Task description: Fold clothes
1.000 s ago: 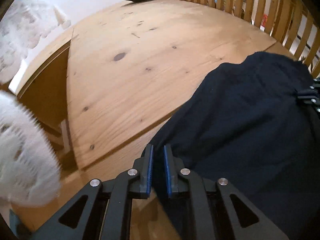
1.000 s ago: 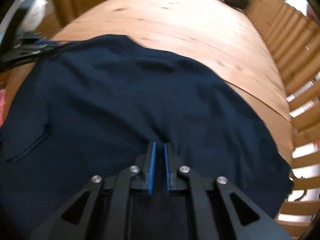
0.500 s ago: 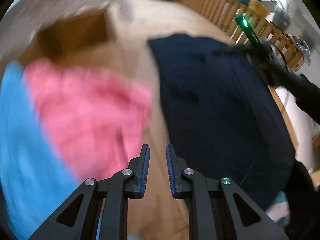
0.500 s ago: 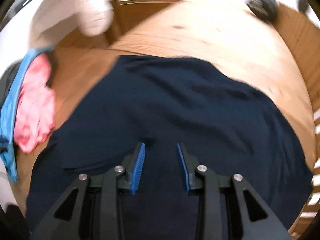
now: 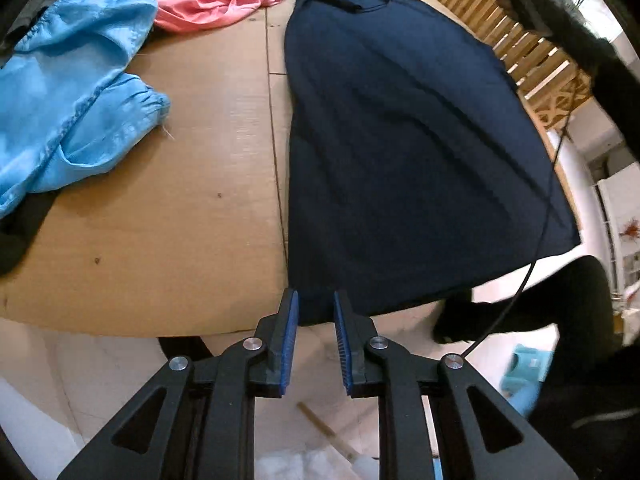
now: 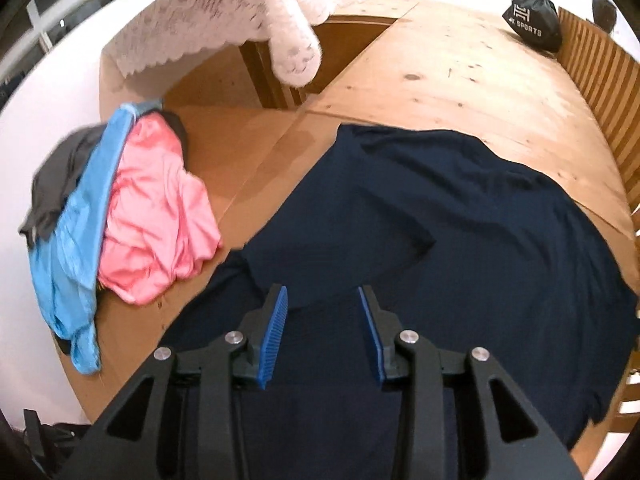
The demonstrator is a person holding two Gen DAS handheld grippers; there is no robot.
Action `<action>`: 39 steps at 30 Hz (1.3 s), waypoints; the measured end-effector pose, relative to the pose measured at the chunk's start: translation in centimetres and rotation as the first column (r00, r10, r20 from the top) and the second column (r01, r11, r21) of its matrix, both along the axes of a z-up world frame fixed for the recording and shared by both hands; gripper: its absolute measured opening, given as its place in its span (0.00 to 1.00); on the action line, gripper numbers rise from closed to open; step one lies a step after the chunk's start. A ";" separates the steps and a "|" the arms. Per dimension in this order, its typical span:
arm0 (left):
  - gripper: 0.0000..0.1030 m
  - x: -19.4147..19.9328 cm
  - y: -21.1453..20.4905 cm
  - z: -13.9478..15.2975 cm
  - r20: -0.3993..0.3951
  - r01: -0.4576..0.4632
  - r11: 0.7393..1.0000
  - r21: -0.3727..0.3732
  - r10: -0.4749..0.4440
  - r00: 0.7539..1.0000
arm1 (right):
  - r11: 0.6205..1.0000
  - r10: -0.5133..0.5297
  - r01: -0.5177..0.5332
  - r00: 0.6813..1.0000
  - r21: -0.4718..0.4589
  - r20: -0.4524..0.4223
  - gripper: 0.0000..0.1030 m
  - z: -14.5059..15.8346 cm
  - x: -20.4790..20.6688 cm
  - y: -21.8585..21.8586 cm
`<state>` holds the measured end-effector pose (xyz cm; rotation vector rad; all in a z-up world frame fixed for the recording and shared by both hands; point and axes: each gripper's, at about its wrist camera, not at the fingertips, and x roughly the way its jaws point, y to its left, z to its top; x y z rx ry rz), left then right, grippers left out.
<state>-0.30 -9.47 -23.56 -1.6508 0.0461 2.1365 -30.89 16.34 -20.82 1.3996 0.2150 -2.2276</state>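
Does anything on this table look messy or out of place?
Yes. The navy garment hangs past the table's near edge, with a flap folded askew on top. The pink and blue clothes lie crumpled in a heap.

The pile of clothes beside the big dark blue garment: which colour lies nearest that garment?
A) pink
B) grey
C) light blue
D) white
A: in the right wrist view the pink garment lies next to the dark blue garment, with the light blue garment and grey garment beyond it.

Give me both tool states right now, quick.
Left tool: jaws opening, nothing gripped, at the navy garment's near corner.
Right tool: jaws opening, empty, above the navy garment.
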 end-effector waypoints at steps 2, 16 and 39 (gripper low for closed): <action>0.24 -0.5 0.0 0.0 -0.027 -0.037 0.999 0.021 0.037 0.999 | 1.000 0.008 -0.008 1.000 0.014 -0.008 0.35 0.3 0.5 -0.9; 0.22 -3.0 1.7 -0.6 -0.066 -0.044 0.998 -0.052 0.041 0.997 | 0.995 -0.092 0.085 0.982 0.050 0.167 0.41 -5.5 -7.0 -10.1; 0.01 -1.6 -0.2 2.1 -0.033 -0.052 0.981 0.187 0.060 0.998 | 0.986 -0.166 0.155 0.945 0.062 0.280 0.07 -9.8 -7.1 -10.0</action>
